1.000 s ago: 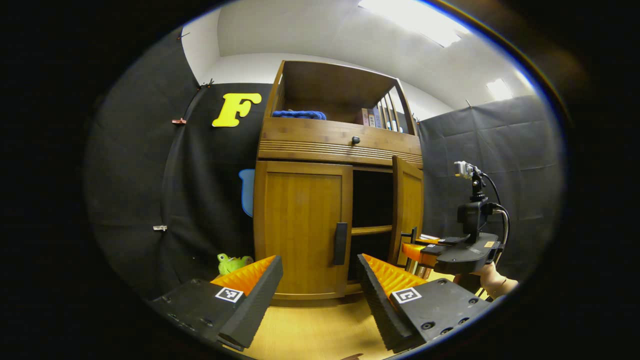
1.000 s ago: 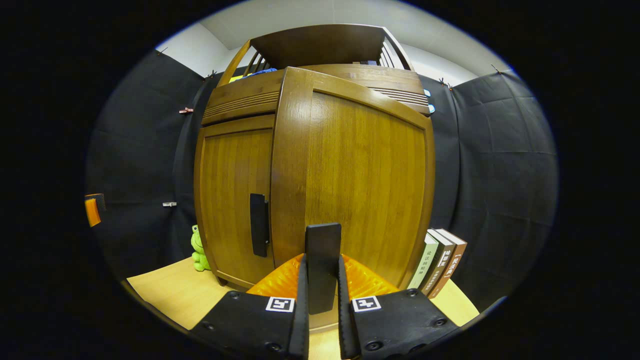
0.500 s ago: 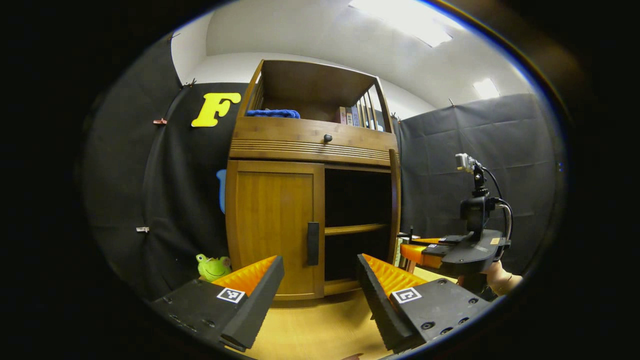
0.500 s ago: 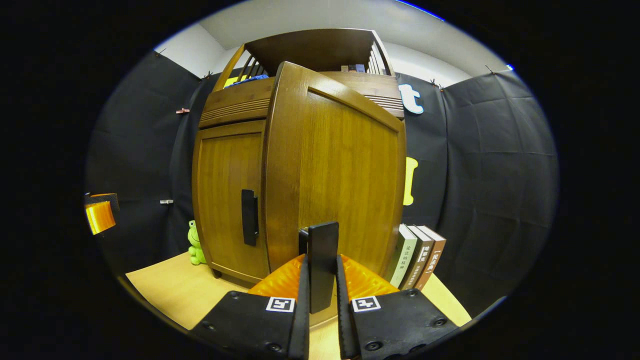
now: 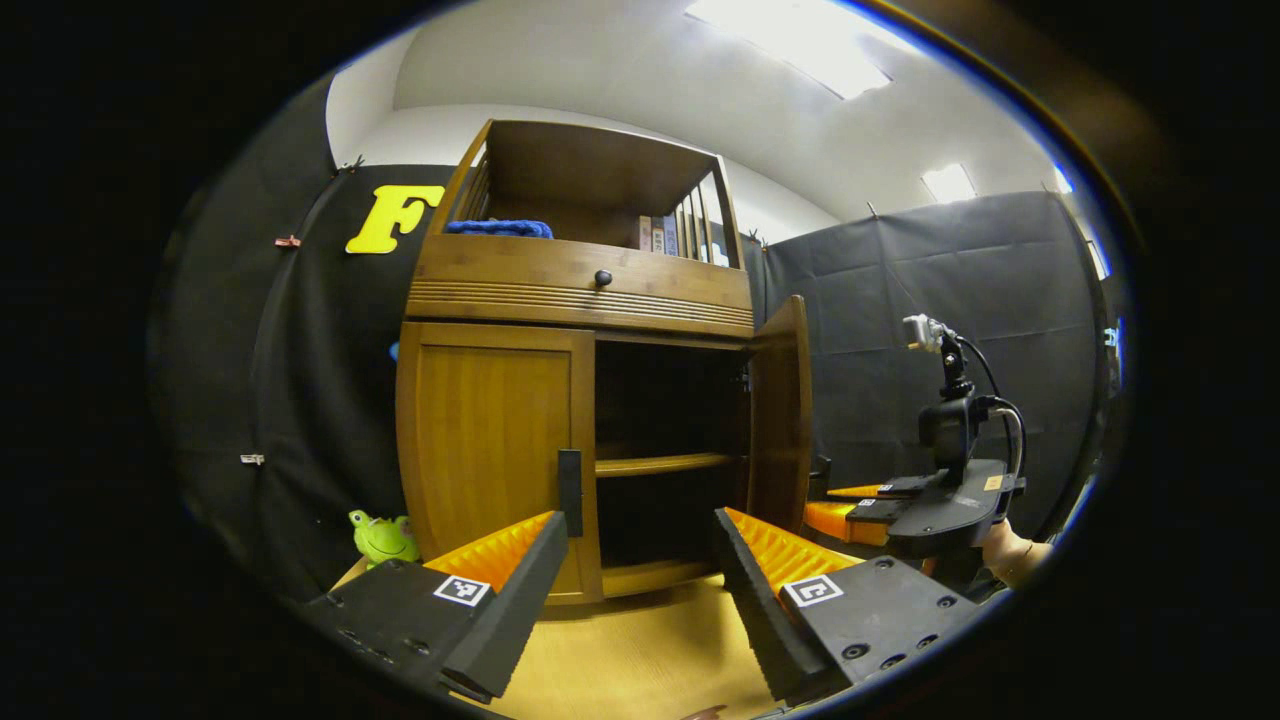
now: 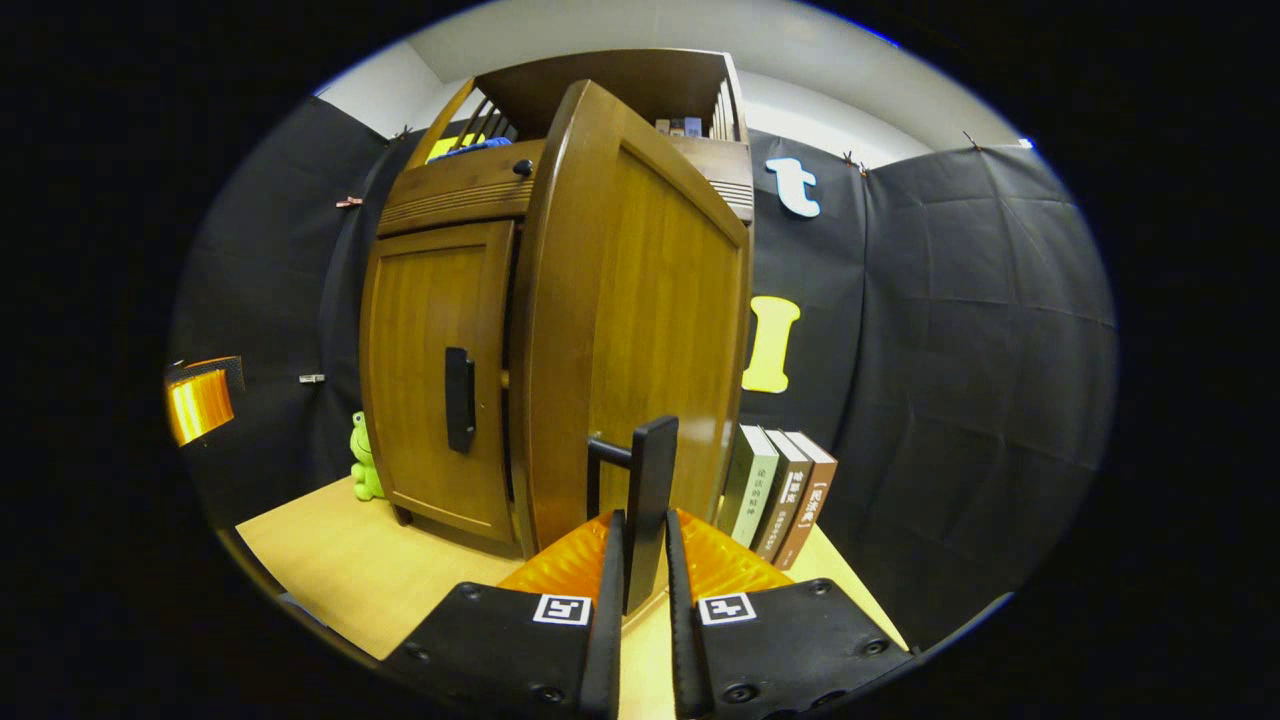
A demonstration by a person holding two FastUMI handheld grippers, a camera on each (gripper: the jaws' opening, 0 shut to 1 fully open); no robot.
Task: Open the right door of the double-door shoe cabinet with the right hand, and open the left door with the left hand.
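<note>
Wooden right door (image 6: 640, 320) swung wider since earlier.

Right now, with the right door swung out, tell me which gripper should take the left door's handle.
Left. The left gripper is open in front of the left door's handle; the right gripper is shut on the right door's handle.

The right door (image 5: 781, 410) has swung further open.
</note>
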